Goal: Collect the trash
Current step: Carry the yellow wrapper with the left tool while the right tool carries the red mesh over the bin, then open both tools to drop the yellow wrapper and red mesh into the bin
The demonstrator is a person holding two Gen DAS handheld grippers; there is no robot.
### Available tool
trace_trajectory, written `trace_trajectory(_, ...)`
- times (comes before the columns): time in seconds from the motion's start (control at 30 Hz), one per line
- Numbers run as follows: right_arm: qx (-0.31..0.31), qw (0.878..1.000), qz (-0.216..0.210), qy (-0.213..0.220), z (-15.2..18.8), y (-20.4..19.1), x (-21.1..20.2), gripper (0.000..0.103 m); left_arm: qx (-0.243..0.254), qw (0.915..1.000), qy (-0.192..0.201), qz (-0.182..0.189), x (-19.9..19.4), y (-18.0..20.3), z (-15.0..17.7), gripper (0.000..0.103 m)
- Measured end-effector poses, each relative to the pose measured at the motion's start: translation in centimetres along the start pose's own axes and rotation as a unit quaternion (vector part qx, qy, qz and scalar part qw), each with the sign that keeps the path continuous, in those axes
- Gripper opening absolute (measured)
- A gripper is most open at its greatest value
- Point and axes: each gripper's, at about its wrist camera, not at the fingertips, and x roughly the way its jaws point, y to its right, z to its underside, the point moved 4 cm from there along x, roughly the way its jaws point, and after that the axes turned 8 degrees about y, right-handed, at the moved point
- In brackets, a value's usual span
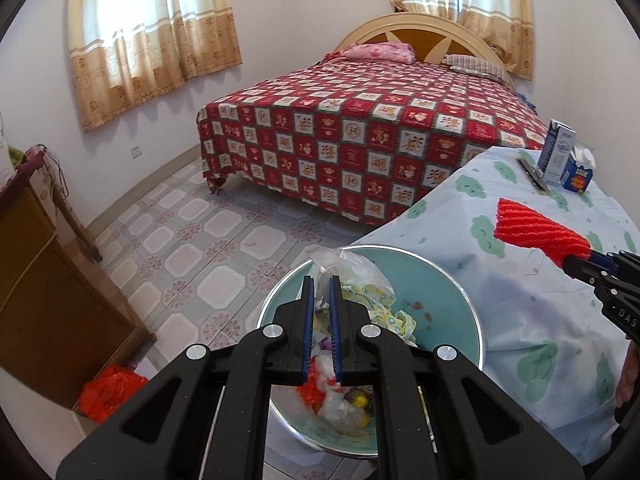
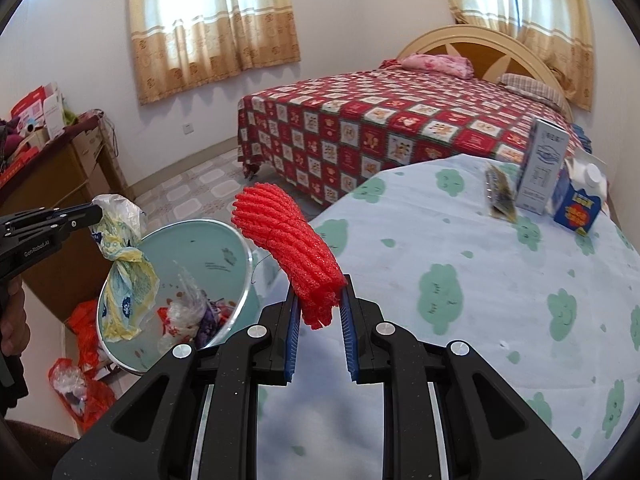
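Left tool [image 1: 321, 304]: clamped on a crumpled plastic wrapper [image 2: 120, 240], held over the teal trash bin [image 1: 460, 308]; release only once centred.
Right tool [image 2: 320, 312]: gripping red foam netting [image 2: 288, 248] above the desk [image 2: 460, 280]; carry it left over the rim.

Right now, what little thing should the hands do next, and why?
Probably open the left gripper so the crumpled plastic bag drops: it already hangs over the teal trash bin. The right gripper, holding the red foam net, sits beside the bin's rim, so it likely follows.
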Motion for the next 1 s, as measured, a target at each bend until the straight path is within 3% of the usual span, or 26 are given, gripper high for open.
trace_trajectory(1.0, -0.052, 0.998, -0.036, -0.002, -1.1, -6.0, 1.6, 0.02, -0.026, 0.9993, -0.003, -0.027, -1.4, -5.2, 1.1, 0.007)
